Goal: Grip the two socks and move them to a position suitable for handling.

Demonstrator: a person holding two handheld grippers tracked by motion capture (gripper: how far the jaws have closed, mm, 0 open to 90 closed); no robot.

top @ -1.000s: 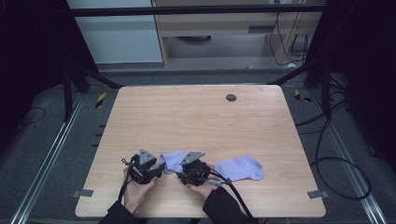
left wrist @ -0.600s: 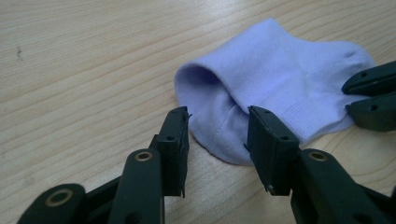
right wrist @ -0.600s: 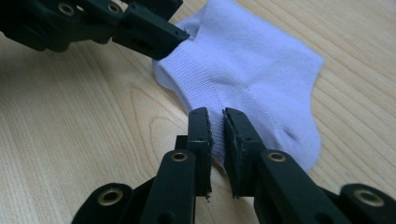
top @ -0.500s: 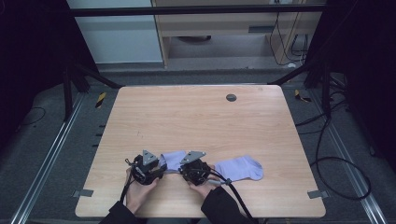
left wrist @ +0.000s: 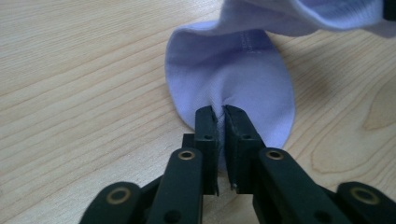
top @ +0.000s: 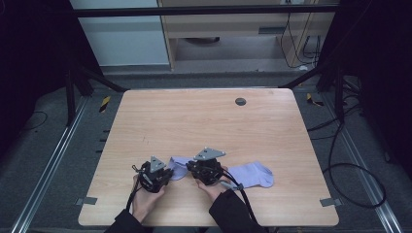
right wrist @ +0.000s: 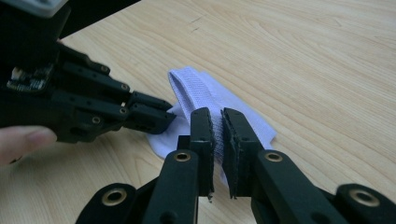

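Lavender fabric is pinched at both ends of the near sock, and both grippers have it! Left gripper has just clamped down on the rounded end of that sock, fabric bunched between the pads in its own view. Right gripper has also just closed, biting the ribbed cuff edge, with the left gripper's black jaws at about nine o'clock from it in the right gripper view. From the high view, the pair sits near the bench's front edge, left gripper and right gripper close together, sock between them. Second lavender sock lies flat at three o'clock of the right hand, just beside it. Farther off, toward twelve o'clock, a small dark disc rests near the bench's far edge.
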